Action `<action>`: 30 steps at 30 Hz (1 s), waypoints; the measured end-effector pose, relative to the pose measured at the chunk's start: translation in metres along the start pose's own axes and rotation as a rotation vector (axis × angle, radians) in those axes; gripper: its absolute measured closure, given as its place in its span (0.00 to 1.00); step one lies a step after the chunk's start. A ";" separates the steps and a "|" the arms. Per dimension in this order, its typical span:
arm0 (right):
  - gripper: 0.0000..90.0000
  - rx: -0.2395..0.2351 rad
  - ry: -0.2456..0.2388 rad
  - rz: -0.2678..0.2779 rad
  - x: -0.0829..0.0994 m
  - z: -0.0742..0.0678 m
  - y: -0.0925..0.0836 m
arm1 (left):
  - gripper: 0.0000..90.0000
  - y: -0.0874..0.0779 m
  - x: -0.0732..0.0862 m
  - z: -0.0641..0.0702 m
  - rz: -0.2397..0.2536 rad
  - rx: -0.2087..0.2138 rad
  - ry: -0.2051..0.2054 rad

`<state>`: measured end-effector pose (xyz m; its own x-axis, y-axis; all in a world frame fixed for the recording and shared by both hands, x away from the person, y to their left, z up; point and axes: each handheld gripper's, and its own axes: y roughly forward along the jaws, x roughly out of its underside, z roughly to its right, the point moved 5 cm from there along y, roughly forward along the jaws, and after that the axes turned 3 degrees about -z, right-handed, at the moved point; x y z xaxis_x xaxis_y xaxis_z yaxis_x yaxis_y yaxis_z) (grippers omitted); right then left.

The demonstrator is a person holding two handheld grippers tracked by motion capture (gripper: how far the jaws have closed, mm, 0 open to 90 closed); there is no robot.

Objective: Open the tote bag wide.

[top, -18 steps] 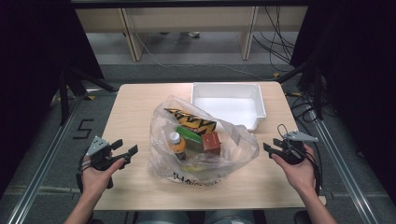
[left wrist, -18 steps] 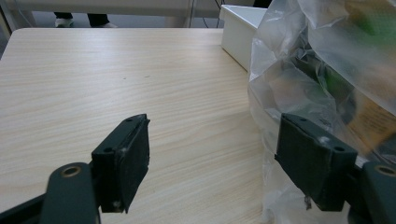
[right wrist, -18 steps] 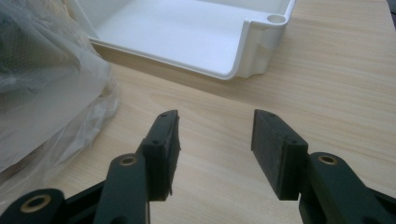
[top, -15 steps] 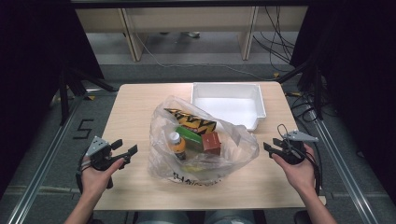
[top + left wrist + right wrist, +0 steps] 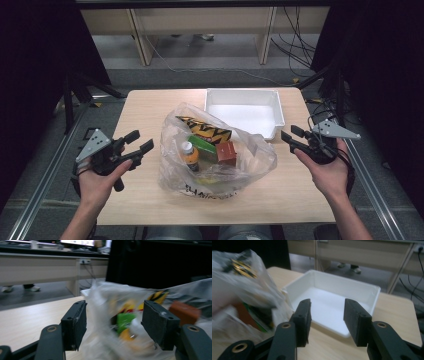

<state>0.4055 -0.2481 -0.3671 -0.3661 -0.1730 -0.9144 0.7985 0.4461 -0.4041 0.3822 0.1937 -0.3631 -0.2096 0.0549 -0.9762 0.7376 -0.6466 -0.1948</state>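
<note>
A clear plastic bag (image 5: 215,150) lies at the middle of the table (image 5: 145,107), just in front of the white tray (image 5: 244,111). From above, the left gripper (image 5: 141,144) and right gripper (image 5: 291,136) flank it, both with jaws parted and nothing between them. The high view shows the bag's orange-capped bottle (image 5: 190,156), green box (image 5: 202,143) and brown box (image 5: 227,152). The left gripper view looks into the bag (image 5: 130,315) up close, blurred. The right gripper view faces the tray's (image 5: 362,290) inside.
</note>
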 end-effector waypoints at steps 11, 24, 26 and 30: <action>0.55 -0.233 -0.075 0.058 -0.034 -0.062 -0.013 | 0.39 0.060 -0.004 0.026 -0.247 0.020 0.013; 0.64 -0.265 -0.146 -0.076 -0.017 -0.083 0.007 | 0.72 0.064 0.008 0.026 -0.294 0.074 -0.040; 0.72 -0.261 -0.139 -0.100 -0.013 -0.082 0.008 | 0.78 0.063 0.008 0.025 -0.296 0.071 -0.030; 0.87 -0.267 -0.130 -0.126 -0.008 -0.082 0.010 | 0.90 0.061 0.008 0.024 -0.297 0.079 -0.036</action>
<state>0.3773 -0.1704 -0.3615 -0.3766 -0.3446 -0.8599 0.5908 0.6256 -0.5094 0.4098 0.1364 -0.3800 -0.4325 0.2246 -0.8732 0.5887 -0.6632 -0.4621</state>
